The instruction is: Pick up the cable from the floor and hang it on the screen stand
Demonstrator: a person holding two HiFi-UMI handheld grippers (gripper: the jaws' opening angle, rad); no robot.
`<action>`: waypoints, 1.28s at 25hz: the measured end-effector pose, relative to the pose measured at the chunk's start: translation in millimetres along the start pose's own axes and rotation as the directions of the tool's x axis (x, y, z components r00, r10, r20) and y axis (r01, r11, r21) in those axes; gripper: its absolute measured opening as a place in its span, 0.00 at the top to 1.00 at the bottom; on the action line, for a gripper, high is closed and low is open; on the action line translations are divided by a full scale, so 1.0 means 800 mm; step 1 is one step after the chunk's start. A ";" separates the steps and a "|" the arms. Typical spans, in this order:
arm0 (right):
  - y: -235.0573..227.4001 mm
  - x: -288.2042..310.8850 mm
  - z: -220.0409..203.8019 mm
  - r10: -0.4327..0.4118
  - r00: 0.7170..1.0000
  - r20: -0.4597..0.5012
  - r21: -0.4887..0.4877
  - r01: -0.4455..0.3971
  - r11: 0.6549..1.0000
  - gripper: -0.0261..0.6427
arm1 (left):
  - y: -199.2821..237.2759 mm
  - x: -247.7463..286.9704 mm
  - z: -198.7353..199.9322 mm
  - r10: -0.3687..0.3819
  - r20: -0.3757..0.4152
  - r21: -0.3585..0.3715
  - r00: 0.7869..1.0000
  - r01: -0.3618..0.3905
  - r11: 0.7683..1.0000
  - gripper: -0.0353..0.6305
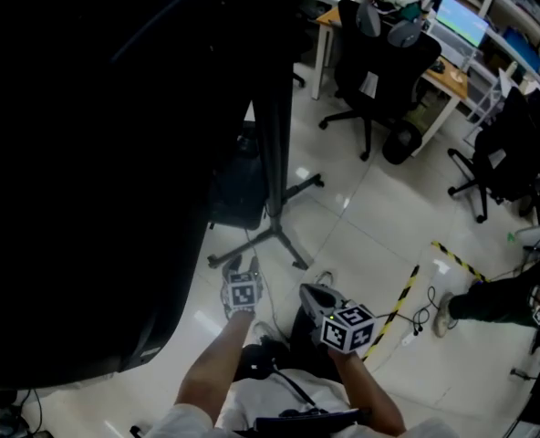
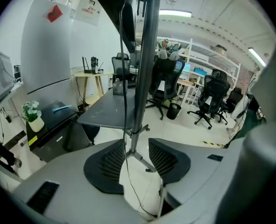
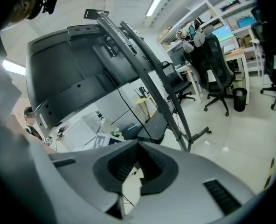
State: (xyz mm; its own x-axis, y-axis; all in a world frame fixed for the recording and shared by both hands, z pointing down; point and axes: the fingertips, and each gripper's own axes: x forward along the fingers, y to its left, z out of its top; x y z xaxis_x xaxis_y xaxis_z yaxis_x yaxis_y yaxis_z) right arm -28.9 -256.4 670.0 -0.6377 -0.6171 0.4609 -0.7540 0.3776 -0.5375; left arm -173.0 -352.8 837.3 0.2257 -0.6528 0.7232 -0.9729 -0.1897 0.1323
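The big black screen (image 1: pixel 97 153) fills the left of the head view, on a stand whose pole (image 1: pixel 275 135) drops to splayed legs (image 1: pixel 284 235) on the pale floor. In the left gripper view a thin black cable (image 2: pixel 124 78) hangs down beside the stand pole (image 2: pixel 145 69), then runs between the jaws of my left gripper (image 2: pixel 137 146). Those jaws stand open and their pads do not press on the cable. My right gripper (image 3: pixel 138 150) is shut with nothing seen in it and faces the back of the screen (image 3: pixel 68 73). In the head view my left gripper (image 1: pixel 243 267) and right gripper (image 1: pixel 311 292) are near the stand's feet.
A grey shelf (image 2: pixel 105 111) is fixed to the stand, with a black case (image 1: pixel 238 190) below it. Office chairs (image 1: pixel 379 71) and a desk (image 1: pixel 443 71) stand behind. Yellow-black tape (image 1: pixel 398 304) crosses the floor, beside another person's shoe (image 1: pixel 443 313). A white cabinet (image 2: pixel 44 55) stands at left.
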 end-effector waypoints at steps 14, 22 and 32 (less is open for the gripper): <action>-0.085 0.068 0.015 0.044 0.998 -0.035 -0.044 -0.046 0.998 0.95 | 0.041 0.135 -0.036 0.056 -0.104 0.026 0.993 -0.054 0.998 0.70; -0.126 0.093 -0.005 0.039 0.998 -0.042 -0.042 -0.041 0.998 0.95 | 0.051 0.190 -0.066 0.070 -0.136 0.014 0.988 -0.069 0.998 0.70; -0.160 0.116 -0.013 0.032 0.999 -0.038 -0.035 -0.033 0.999 0.95 | 0.057 0.231 -0.086 0.043 -0.164 0.073 0.986 -0.032 0.997 0.82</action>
State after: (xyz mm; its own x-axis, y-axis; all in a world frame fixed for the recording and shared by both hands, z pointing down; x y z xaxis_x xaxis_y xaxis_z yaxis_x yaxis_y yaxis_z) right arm 6.8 -354.3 789.0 -0.6670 -0.5782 0.4700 -0.7374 0.4216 -0.5278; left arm -179.0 -431.9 1023.4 0.1722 -0.5316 0.8293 -0.9732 -0.2219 0.0599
